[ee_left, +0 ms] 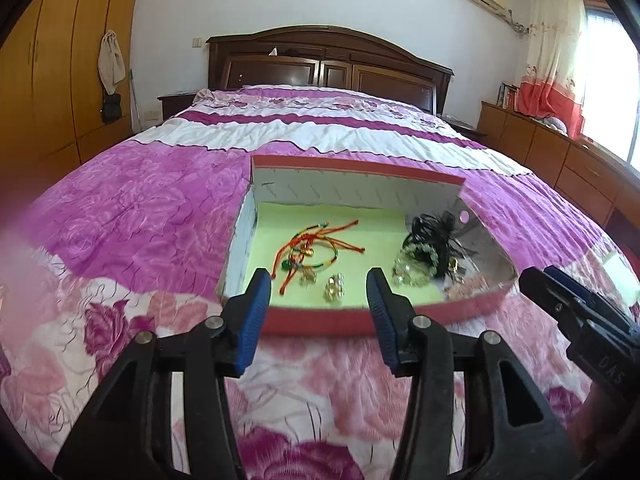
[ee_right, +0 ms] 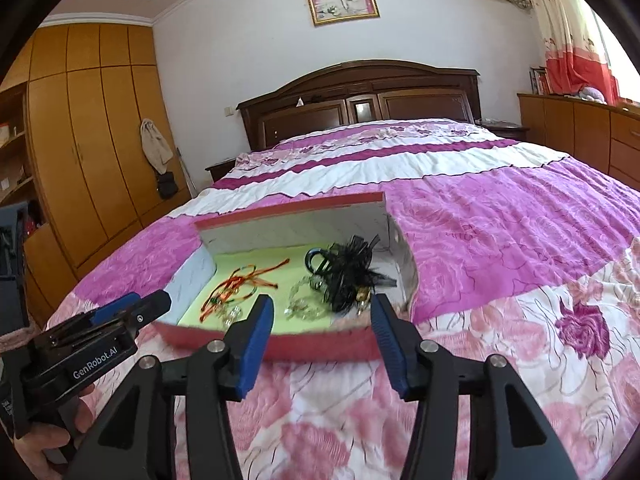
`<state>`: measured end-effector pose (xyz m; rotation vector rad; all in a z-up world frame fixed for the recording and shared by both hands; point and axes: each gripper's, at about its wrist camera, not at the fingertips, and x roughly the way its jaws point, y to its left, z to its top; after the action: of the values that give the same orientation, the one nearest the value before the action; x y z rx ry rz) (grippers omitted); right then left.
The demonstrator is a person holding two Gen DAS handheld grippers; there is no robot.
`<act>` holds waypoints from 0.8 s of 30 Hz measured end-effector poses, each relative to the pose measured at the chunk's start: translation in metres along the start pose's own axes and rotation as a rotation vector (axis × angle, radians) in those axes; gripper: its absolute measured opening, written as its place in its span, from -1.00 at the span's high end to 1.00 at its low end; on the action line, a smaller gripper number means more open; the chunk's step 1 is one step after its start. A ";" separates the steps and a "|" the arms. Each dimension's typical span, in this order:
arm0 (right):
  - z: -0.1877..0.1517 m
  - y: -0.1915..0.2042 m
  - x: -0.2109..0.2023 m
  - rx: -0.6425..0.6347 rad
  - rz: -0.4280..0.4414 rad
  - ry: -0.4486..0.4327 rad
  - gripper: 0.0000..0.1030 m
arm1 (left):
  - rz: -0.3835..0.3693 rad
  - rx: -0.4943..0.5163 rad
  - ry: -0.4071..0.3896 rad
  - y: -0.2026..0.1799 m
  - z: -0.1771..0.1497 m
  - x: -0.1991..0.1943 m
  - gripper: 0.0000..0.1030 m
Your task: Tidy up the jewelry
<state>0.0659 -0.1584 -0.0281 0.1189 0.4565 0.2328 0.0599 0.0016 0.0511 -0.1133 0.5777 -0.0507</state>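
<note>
The left gripper (ee_left: 318, 294) is closest to us, and its two blue fingers (ee_left: 254, 312) are spread wide with nothing between them. The right gripper (ee_right: 320, 322) sits just beside it, and its fingers (ee_right: 256, 340) are spread wide and hold nothing too. A hand (ee_right: 60, 432) grips the left tool from below.

Both tools hover low over the bed (ee_left: 120, 216), at the near edge of a red box (ee_left: 352, 322). The box is open on top and has a pale green floor.

All the jewelry I can see is inside the box. A bunch of red and orange string bracelets (ee_left: 316, 246) lies on the left side. Two small shiny gold pieces (ee_left: 334, 290) sit close to the near wall. A clear bead bracelet (ee_left: 412, 268) lies on the right side. It touches a black ribbon piece (ee_left: 436, 236) that is piled in the right corner.

I see no jewelry out on the bed cover. So this could be the sorting still going on inside the box, or it could be the end, with everything put away. I cannot tell which from here.

If more sorting is wanted, the strings and the ribbon look tangled and floppy. A pinch would have to be small and slow to lift only one piece.
</note>
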 end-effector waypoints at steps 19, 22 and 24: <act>-0.046 0.009 -0.017 -0.043 -0.062 -0.045 -0.62 | 0.031 0.049 -0.016 -0.013 -0.046 -0.007 0.00; -0.049 0.012 -0.016 -0.057 -0.071 -0.049 -0.63 | 0.036 0.039 -0.013 -0.011 -0.048 -0.006 -0.01; -0.049 0.011 -0.015 -0.058 -0.074 -0.046 -0.63 | 0.036 0.033 -0.014 -0.010 -0.048 -0.006 -0.01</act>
<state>0.0285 -0.1484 -0.0638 0.0504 0.4075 0.1705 0.0286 -0.0119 0.0153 -0.0714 0.5643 -0.0247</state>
